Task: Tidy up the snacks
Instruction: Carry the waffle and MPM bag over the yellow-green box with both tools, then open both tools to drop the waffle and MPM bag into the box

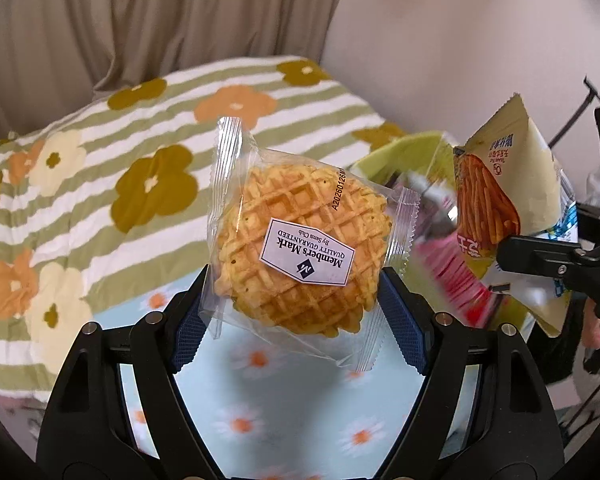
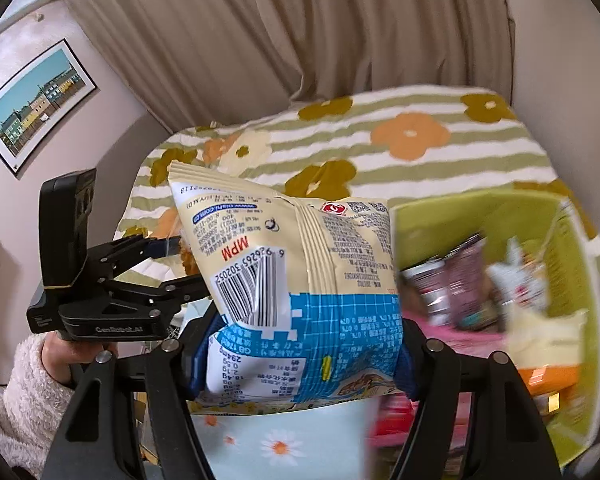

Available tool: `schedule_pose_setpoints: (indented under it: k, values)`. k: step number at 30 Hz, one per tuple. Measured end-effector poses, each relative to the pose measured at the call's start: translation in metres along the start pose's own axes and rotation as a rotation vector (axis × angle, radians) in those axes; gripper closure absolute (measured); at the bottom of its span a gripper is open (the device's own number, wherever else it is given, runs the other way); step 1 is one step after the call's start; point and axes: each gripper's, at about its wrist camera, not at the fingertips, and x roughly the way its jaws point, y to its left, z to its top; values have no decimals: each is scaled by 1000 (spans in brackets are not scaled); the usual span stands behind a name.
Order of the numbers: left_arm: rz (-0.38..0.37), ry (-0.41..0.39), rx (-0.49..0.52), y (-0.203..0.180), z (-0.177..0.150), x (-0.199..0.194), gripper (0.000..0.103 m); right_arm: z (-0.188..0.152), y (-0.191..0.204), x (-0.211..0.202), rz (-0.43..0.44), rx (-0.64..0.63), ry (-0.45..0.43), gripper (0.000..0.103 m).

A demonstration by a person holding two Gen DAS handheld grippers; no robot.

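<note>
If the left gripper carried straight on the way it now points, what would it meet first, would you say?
Probably the floral quilt on the bed, beyond the waffle pack held by the left gripper; depth is unclear.

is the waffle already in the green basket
No, the waffle is held up between the left gripper fingers, left of the green basket.

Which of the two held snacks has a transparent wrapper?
The waffle in the left gripper; the chip bag in the right gripper is opaque.
</note>
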Motion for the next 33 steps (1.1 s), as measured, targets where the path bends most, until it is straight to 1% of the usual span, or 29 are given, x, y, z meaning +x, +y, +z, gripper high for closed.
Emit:
schedule_pose_setpoints:
  k: [4,6,9,13,16,21,22,24,25,28,33]
  values:
    - [-22,-32,-29,-50,18,13,27,8,-47,-34,-13,-15,-30,37]
    - [-28,-41,-46,-76,27,26,27,12,-66,-43,-18,-17,-38,37]
    - [-47,-31,-84,-110,39,51,27,18,-101,-50,-32,-13,-32,37]
    - [-49,2,-103,-140,48,84,27,22,-139,-51,-49,0,-8,37]
    - [-53,28,-120,-151,53,103,27,22,-162,-48,-36,25,11,37]
    - [-48,82,-148,-156,61,130,25,22,-183,-45,-24,49,26,37]
    - [-31,91,-150,-156,63,134,22,23,-186,-44,-19,57,28,37]
    - [-3,107,-149,-156,64,138,7,24,-191,-43,-15,69,32,37]
    - [6,113,-151,-155,63,138,5,25,-193,-41,-13,73,36,37]
    - [19,115,-159,-153,60,137,2,27,-197,-34,-14,76,48,37]
    - [79,137,-147,-151,46,130,1,26,-199,-26,-28,75,73,37]
